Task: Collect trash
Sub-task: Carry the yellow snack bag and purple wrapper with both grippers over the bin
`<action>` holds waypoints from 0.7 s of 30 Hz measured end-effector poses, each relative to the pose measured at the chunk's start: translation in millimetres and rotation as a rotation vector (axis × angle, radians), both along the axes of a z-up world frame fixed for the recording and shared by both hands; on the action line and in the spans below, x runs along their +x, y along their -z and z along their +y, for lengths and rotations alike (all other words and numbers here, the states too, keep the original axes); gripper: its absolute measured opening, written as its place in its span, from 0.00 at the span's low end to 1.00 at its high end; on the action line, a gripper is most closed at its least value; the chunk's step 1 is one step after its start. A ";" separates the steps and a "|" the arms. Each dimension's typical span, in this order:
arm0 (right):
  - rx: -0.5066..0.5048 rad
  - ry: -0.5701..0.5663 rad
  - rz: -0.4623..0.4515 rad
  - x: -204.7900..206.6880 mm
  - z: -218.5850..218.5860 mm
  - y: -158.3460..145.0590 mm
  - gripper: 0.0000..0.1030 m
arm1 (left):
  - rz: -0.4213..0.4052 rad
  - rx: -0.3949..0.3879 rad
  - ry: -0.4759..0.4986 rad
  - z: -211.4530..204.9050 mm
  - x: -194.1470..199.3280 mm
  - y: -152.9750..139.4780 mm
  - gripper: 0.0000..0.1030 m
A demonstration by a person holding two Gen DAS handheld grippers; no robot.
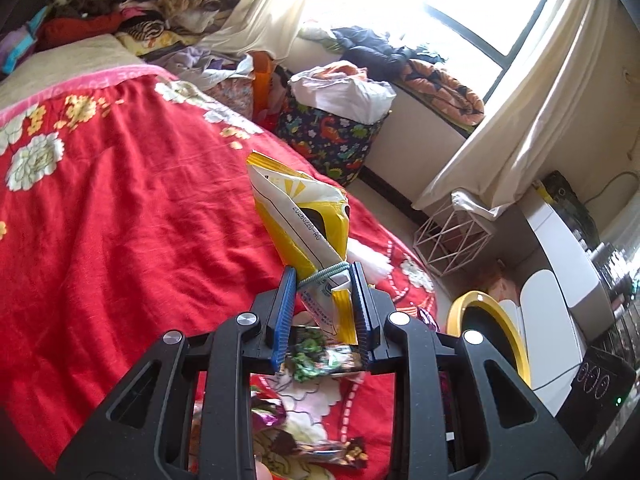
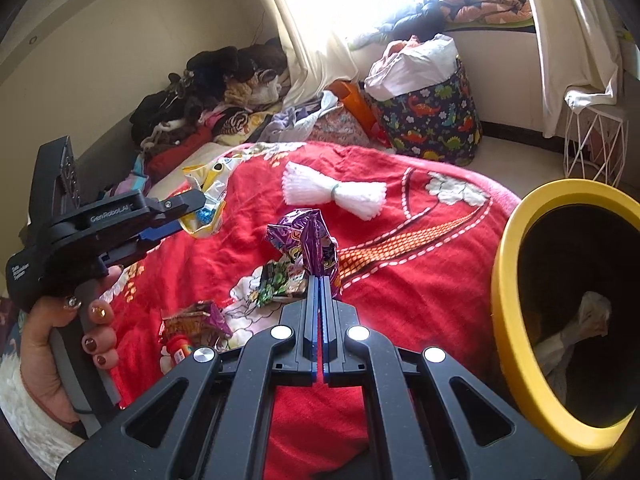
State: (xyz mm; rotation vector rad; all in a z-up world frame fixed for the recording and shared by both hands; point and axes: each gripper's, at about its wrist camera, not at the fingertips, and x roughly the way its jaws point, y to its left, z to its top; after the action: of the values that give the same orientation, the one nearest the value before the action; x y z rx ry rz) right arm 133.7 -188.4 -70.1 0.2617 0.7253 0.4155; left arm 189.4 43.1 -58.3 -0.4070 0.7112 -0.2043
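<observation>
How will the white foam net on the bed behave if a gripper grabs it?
The white foam net probably squashes easily: it is pinched at its middle by a band, with both ends flaring. It likely weighs very little, barely denting the red blanket. Its mesh may snag on a pad rather than slip.

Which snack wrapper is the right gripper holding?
The purple wrapper, pinched upright in the right gripper; the yellow one is in the left gripper.
</observation>
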 end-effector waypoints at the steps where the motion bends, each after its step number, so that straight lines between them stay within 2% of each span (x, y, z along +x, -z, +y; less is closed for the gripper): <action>1: 0.003 0.005 -0.003 -0.2 -2.0 -1.3 0.01 | -0.004 0.001 0.009 -2.2 -0.1 -1.6 0.20; 9: 0.028 0.071 -0.038 -2.3 -29.8 -13.9 0.01 | -0.027 0.017 0.067 -29.4 -4.1 -10.9 0.20; 21: 0.081 0.200 -0.042 -4.6 -78.9 -19.6 0.01 | -0.045 0.040 0.150 -69.4 -11.7 -16.8 0.20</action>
State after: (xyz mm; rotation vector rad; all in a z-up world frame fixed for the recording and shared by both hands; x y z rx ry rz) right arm 129.1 -267.3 -50.5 0.3974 0.6352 0.2601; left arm 177.6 -26.3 -41.5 -0.3102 0.7006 -0.3394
